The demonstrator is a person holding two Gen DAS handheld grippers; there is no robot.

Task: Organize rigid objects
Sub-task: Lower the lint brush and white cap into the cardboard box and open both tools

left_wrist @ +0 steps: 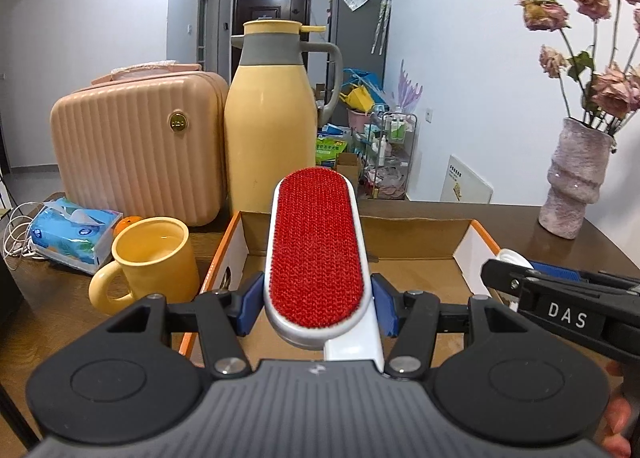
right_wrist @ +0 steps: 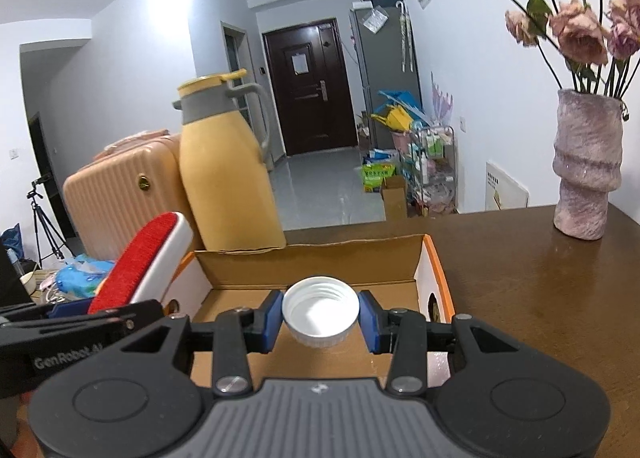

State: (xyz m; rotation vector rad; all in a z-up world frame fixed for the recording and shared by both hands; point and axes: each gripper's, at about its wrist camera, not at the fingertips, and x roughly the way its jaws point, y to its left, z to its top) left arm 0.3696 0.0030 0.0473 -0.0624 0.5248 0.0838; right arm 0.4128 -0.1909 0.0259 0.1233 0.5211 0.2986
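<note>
Starting at the left of the left wrist view: the mug [left_wrist: 150, 258] sits on the bench [left_wrist: 560, 254] just beside the cardboard box [left_wrist: 416, 234], so a sloppy swing that way could knock it.

Middle of that frame, the left hand-held gripper [left_wrist: 316, 300] is pinching the lint brush [left_wrist: 316, 242] near its handle end, red pad up, hanging over the box. It's a long brush held by one end, so I'd guess it could pivot in the pads or catch the box's back wall on the way down.

In the right wrist view, the right hand-held gripper [right_wrist: 320, 316] is squeezing a white bottle cap [right_wrist: 320, 312] by its sides, over the box too. It's smooth and round, so it might pop out. The two grippers are close together and could bump.
</note>
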